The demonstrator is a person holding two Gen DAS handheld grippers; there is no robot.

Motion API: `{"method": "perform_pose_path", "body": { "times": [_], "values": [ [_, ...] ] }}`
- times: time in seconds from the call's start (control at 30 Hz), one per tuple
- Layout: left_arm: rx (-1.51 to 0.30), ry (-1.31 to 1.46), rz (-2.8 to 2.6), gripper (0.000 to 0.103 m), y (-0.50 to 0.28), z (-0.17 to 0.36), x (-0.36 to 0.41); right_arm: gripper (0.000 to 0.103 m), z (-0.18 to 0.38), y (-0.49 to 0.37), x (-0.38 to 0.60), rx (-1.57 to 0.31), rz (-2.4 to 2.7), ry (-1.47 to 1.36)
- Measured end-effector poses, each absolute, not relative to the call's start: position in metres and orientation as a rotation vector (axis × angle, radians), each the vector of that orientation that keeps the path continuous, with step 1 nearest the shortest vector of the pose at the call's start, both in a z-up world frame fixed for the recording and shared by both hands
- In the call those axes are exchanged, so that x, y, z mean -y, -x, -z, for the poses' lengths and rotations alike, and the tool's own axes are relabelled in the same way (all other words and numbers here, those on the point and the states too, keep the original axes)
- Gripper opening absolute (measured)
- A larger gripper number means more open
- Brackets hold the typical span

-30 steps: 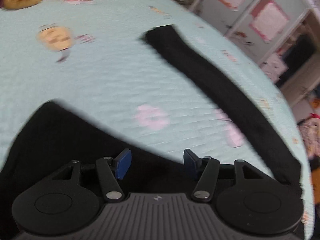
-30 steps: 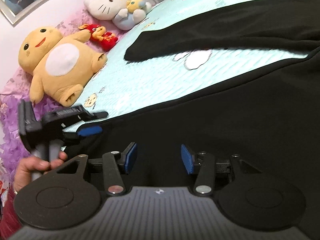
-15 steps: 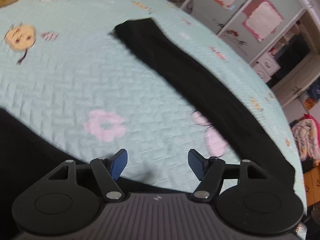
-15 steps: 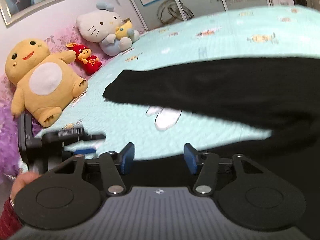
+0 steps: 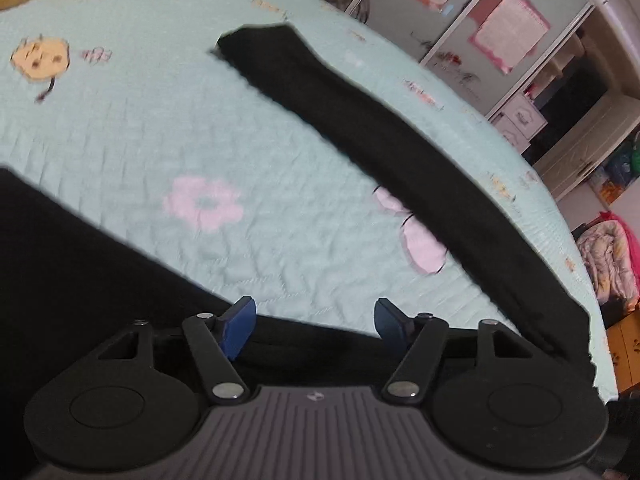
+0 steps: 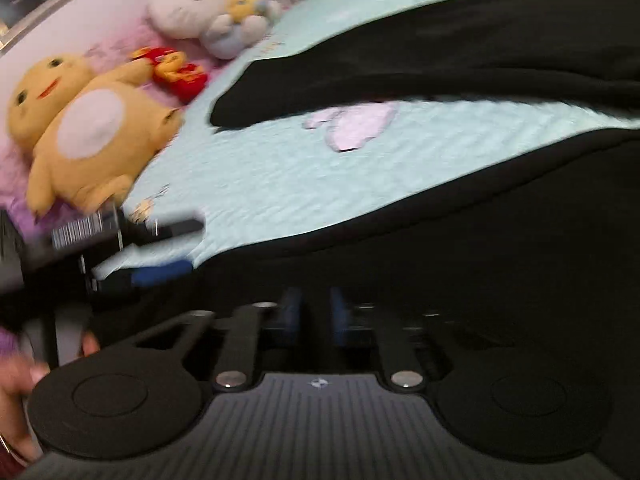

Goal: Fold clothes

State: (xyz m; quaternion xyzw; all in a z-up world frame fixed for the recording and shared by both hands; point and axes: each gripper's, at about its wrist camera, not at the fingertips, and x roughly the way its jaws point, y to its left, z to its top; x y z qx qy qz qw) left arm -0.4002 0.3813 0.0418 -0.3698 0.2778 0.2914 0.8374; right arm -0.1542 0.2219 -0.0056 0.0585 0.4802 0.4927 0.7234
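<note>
We find a black long-sleeved knit garment [image 5: 72, 280] spread flat on a pale turquoise quilted bedspread [image 5: 160, 128]. Its body fills the lower left of the left wrist view, and one sleeve [image 5: 380, 136] runs out straight from the lower right toward the upper centre.

The left gripper [image 5: 312, 320] hovers at the garment's upper edge with its blue pads well apart, gripping nothing. We judge it is lined up with that hem to take it.

The right gripper [image 6: 311, 316] sits low over the dark cloth at bottom centre of its view, pads drawn nearly together. Blur and black on black keep us from telling whether fabric is pinched between them.

A yellow plush bear [image 6: 88, 136] lies at upper left, clear of the work.
</note>
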Motion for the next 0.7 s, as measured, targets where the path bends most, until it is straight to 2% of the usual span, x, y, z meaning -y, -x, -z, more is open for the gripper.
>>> {"method": "perform_pose_path", "body": {
  "times": [0.17, 0.27, 0.43, 0.5, 0.53, 0.57, 0.7],
  "values": [
    [-0.593, 0.761, -0.579, 0.065, 0.404, -0.047, -0.369, 0.000, 0.005, 0.154, -0.222, -1.069, -1.046, -0.128],
    [-0.584, 0.726, -0.509, 0.064, 0.411, -0.057, -0.349, 0.000, -0.007, 0.173, -0.223, -1.007, -1.011, -0.062],
    [-0.618, 0.686, -0.432, 0.061, 0.410, -0.044, -0.332, 0.001, -0.020, 0.185, -0.213, -0.964, -0.997, -0.042],
    [-0.626, 0.705, -0.493, 0.052, 0.411, -0.031, -0.346, 0.002, -0.021, 0.183, -0.209, -0.967, -0.980, -0.047],
    [-0.630, 0.715, -0.523, 0.037, 0.412, -0.025, -0.353, 0.002, -0.023, 0.181, -0.209, -0.961, -0.977, -0.049],
    [-0.624, 0.736, -0.542, 0.032, 0.414, -0.022, -0.361, 0.002, -0.025, 0.179, -0.208, -0.954, -0.973, -0.050],
    [-0.582, 0.814, -0.564, 0.032, 0.419, -0.020, -0.385, 0.005, -0.047, 0.150, -0.220, -0.867, -0.954, -0.040]
  ]
}}
